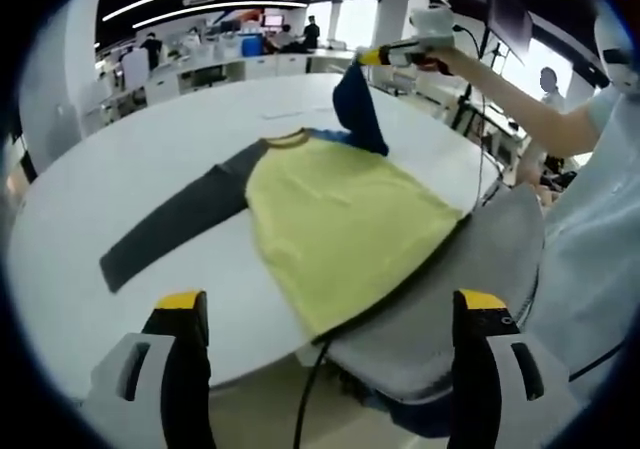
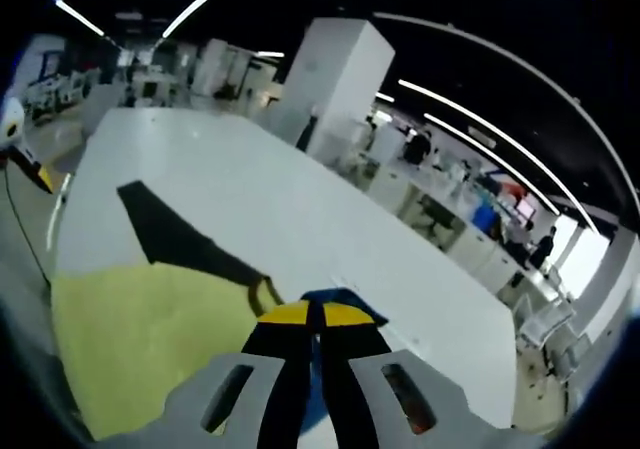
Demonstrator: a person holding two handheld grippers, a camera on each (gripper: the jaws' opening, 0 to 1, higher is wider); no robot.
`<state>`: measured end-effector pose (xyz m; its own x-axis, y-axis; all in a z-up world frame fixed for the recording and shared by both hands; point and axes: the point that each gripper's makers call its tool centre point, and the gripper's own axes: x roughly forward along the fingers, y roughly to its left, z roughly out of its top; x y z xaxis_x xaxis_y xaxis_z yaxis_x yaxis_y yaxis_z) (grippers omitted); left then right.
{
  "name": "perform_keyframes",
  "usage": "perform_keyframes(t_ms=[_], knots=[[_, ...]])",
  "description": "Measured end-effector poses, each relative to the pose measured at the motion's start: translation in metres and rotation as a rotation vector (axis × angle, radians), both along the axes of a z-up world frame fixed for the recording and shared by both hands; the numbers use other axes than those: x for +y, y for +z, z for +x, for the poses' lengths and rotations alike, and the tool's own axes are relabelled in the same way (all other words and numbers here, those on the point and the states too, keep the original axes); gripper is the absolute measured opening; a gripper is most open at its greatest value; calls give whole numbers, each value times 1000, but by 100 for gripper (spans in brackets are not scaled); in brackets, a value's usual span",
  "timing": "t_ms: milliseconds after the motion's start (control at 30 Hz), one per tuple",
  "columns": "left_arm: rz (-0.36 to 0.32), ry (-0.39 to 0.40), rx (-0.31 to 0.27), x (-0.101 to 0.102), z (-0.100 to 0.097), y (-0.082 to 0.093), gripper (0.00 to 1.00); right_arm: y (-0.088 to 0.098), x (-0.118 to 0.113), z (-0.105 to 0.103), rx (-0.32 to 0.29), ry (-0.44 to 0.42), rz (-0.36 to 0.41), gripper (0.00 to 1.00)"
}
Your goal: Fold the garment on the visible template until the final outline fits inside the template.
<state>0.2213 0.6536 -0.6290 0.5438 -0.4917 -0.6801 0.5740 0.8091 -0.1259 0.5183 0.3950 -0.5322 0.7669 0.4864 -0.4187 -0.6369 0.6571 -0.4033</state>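
A yellow-bodied garment point(image 1: 345, 224) lies spread flat on a large white worktop point(image 1: 150, 149), its hem hanging past the near edge and resting on a grey padded chair point(image 1: 470, 289) pushed up against that edge. Its brown-trimmed neck opening points toward the middle of the worktop. One dark grey sleeve point(image 1: 175, 224) stretches out straight and flat across the white surface, well away from the body of the shirt. The other sleeve, blue point(image 1: 358, 109), is lifted clear of the worktop and hangs down from the right gripper point(image 1: 385, 57), which a person's outstretched arm point(image 1: 510, 99) holds above the far shoulder of the garment.

In the right gripper view that gripper's point(image 2: 315, 314) yellow-tipped jaws are pressed together with blue cloth point(image 2: 345, 299) showing just past them, so they are clamped on the sleeve. Beyond them the yellow body point(image 2: 140, 339) and the dark sleeve point(image 2: 170, 234) lie on the worktop point(image 2: 300, 199).

The left gripper point(image 1: 325, 304) hangs off the near edge of the worktop, above the chair and the hem, its two yellow-capped jaws spread wide apart with nothing between them and touching nothing. A black cable point(image 1: 305, 394) drops from under the hem. No template outline can be made out on the white surface
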Motion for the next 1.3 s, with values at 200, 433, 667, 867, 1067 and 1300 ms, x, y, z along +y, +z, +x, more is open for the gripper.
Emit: perform_keyframes(t_ms=[200,433,667,867,1067,1300], knots=[[-3,9,3,2,-1,-1,99,-1,21,5,2,32,1,2],[-6,19,7,3,-3,-3,98,6,36,15,-5,45,15,2],[-10,13,15,1,-4,-5,98,4,48,18,-3,56,24,2],[-9,13,15,1,-3,-5,98,-10,57,18,28,69,16,2],[-7,17,19,3,-3,-5,98,-16,69,18,42,89,12,2],[-10,19,22,3,-4,-6,98,-29,77,15,70,106,-4,2]])
